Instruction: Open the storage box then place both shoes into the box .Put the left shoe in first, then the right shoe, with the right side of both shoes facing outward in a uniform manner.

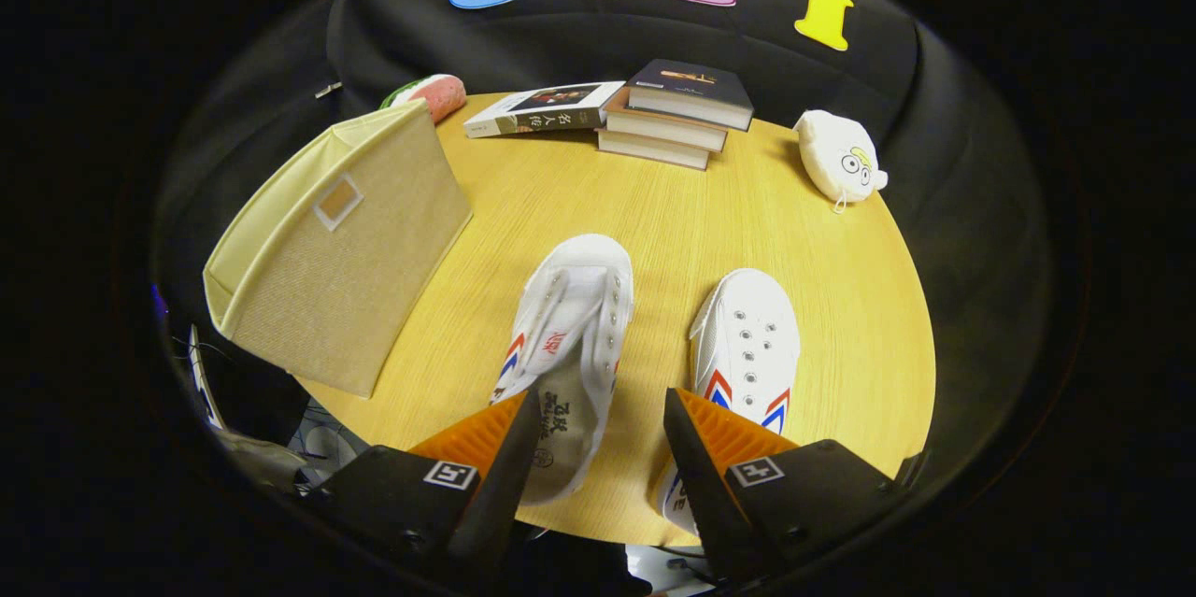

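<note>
Tongs (598,447): spread apart and empty, poised over the heel of the left shoe (570,345), apparently to take it first. Both shoes lie on the counter (654,205), long axes running away from the tongs, toes pointing ahead; right shoe (743,349) just beside the right finger. Storage box (341,247): ahead to the left, tilted.

I see my gripper (598,433) spread wide over the left shoe (570,345), gripping nothing; the right shoe (743,363) lies beside it on the table (673,223), the storage box (341,242) off left.
</note>
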`<state>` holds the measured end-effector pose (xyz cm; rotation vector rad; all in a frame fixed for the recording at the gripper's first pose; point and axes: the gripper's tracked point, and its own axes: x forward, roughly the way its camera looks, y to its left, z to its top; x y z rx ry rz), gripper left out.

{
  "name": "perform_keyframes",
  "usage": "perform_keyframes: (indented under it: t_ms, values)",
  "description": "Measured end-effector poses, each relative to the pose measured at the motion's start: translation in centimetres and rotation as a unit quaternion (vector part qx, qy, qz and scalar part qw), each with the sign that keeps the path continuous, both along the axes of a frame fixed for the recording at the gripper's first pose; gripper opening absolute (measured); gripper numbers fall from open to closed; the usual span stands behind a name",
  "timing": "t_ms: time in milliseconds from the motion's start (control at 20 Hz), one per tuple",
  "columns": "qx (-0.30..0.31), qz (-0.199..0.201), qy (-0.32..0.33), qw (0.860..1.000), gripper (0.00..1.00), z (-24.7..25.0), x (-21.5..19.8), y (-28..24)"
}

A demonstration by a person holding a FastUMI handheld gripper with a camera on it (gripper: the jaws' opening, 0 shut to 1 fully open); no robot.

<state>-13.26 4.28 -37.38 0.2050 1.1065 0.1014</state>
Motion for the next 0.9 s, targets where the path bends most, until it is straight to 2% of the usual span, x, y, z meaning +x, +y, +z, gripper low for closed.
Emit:
perform_keyframes:
  t_ms: [150,200,350,650,700,900]
  values:
    - [0.011,-0.015,0.007,1.000,0.69,-2.1,1.3,0.4]
    - [0.015,-0.024,0.010,1.000,0.60,-2.6,1.8,0.5]
    - [0.028,-0.050,0.018,0.998,0.53,-3.9,3.2,1.0]
    - [0.045,-0.116,0.067,0.990,0.17,-5.2,3.5,0.9]
    - [0.058,-0.130,0.074,0.987,0.08,-4.9,3.3,1.2]
    - [0.098,-0.165,0.077,0.978,0.06,-2.5,3.2,1.2]
